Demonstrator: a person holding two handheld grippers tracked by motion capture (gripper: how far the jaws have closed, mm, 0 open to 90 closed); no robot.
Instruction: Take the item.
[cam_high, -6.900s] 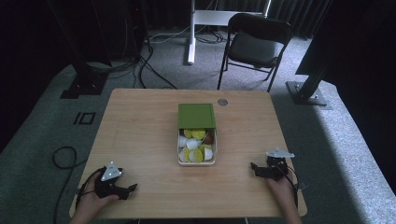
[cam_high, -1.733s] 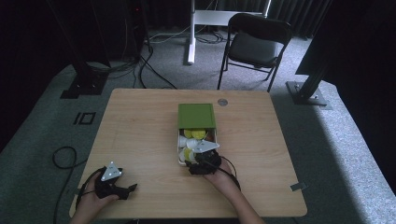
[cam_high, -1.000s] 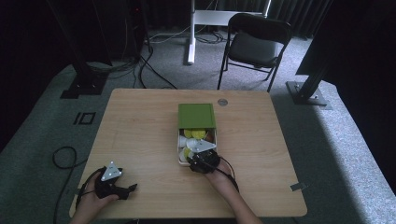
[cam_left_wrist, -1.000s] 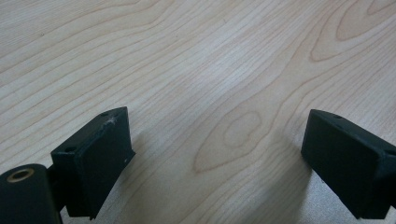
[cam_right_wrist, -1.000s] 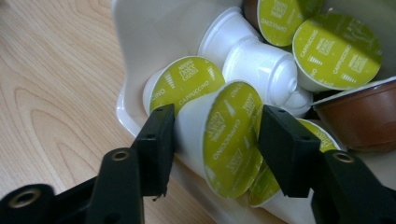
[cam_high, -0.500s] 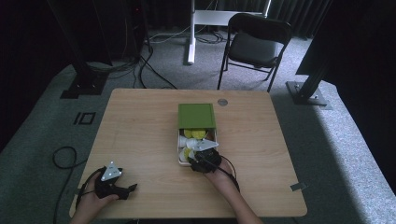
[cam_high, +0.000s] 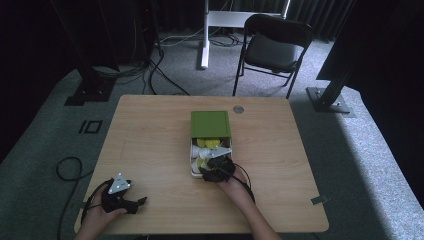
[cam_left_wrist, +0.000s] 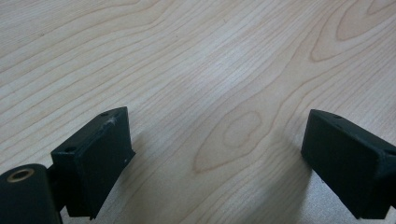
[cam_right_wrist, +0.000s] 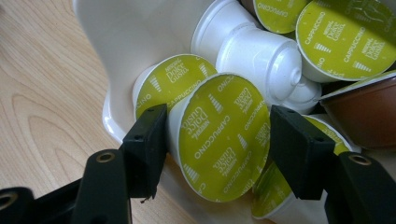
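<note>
A white tray (cam_high: 192, 151) of coffee capsules slides out of a green sleeve (cam_high: 210, 123) at the table's middle. My right gripper (cam_high: 212, 163) reaches into the tray's near end. In the right gripper view its jaws (cam_right_wrist: 217, 149) have just been opening and stand on either side of a tilted capsule with a green Cappuccino lid (cam_right_wrist: 224, 130); I see no firm press on it. More green-lidded capsules (cam_right_wrist: 343, 35), a white capsule body (cam_right_wrist: 261, 58) and a brown one (cam_right_wrist: 364, 109) lie around it. My left gripper (cam_high: 136, 203) rests open on bare wood (cam_left_wrist: 217, 158).
The tray's white wall (cam_right_wrist: 135, 42) stands just left of the right gripper. A small round grommet (cam_high: 238, 109) sits in the table's far edge. A black folding chair (cam_high: 272, 45) stands beyond the table. A cable (cam_high: 67, 167) trails off the left side.
Several seconds back the right gripper lay at the table's right edge; it now sits at the tray. Over the last second neither hand has visibly shifted.
</note>
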